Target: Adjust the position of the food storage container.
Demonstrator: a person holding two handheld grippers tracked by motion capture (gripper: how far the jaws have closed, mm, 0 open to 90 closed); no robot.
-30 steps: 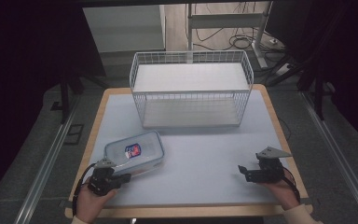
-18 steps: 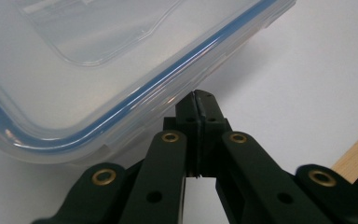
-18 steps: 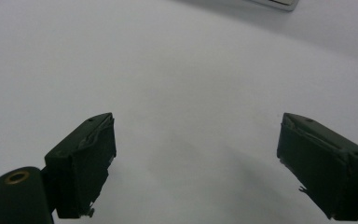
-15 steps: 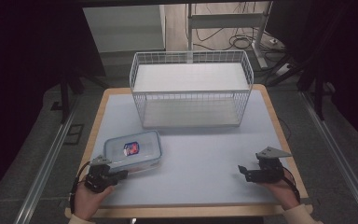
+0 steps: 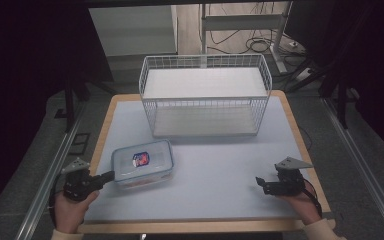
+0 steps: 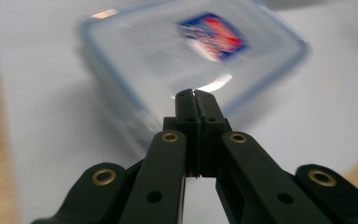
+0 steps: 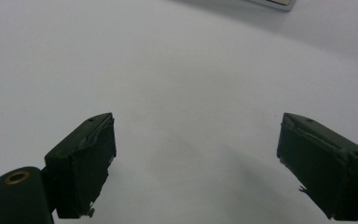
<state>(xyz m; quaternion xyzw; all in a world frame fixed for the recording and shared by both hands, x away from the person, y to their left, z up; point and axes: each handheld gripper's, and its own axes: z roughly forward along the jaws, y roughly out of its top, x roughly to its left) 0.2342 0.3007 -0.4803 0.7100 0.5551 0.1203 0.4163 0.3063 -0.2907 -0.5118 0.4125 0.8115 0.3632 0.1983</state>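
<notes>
Container [image 5: 142, 162] is lying just ahead of the clenched left tool [image 5: 111, 174], long axis crosswise, the spread right tool [image 5: 258, 181] sitting well apart from it.

We read this as a laboratory recording station: a wood-edged pale grey tabletop [image 5: 220, 170] between aluminium rail frames [image 5: 55, 170], loose black cables [image 5: 240, 47] on the floor, dark surroundings.

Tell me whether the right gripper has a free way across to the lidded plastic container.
Probably yes. The right gripper rests open at the table's right side, and only bare mat lies between it and the container. The shut left gripper sits at the container's far edge, not in the path.
</notes>
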